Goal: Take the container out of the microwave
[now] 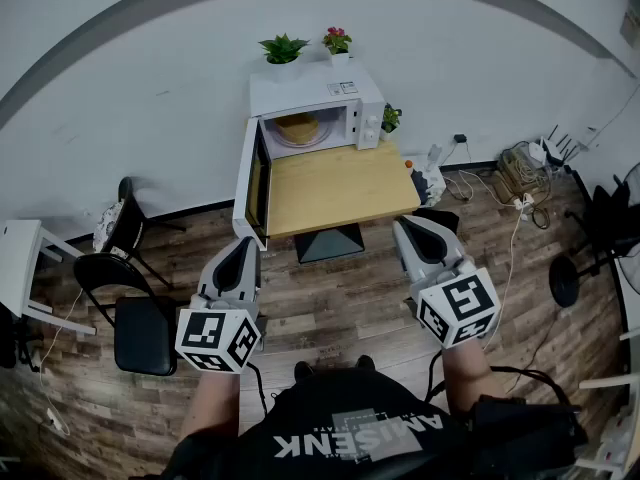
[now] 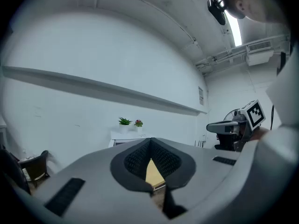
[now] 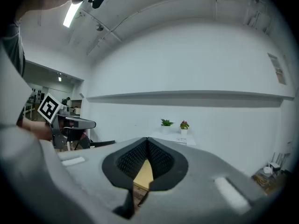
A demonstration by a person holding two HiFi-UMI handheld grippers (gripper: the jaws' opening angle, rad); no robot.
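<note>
Both grippers hung low and close to the person's body, well short of the work. The left gripper (image 1: 243,246) had its jaws brought together with nothing between them; the right gripper (image 1: 403,228) was likewise pinched closed and empty; each gripper view showed only a sliver of the wooden table (image 1: 340,193) through the gap under the meeting pads.

The container (image 1: 297,126), a pale orange round thing, sat inside the microwave (image 1: 350,93) at the far end of that table, well apart from both grippers; the door (image 1: 252,180) stood swung wide to the left, so the cavity lay open to reach.

The step in hand looked to be the approach; nothing was grasped yet. To do it well, the chosen gripper would probably need its jaws spread before entering the cavity, since closed tips could only shove the container deeper. The right gripper seemed the better choice, as the open door stood on the left gripper's side and might foul that arm. Coming in level and low, then closing on the rim or wall, seemed wise; lifting high inside the cavity risked a knock on its roof; how heavy or hot the container was could not be told. The potted plants (image 1: 283,48) on top of the microwave called for a gentle pull, lest the box be jolted.
</note>
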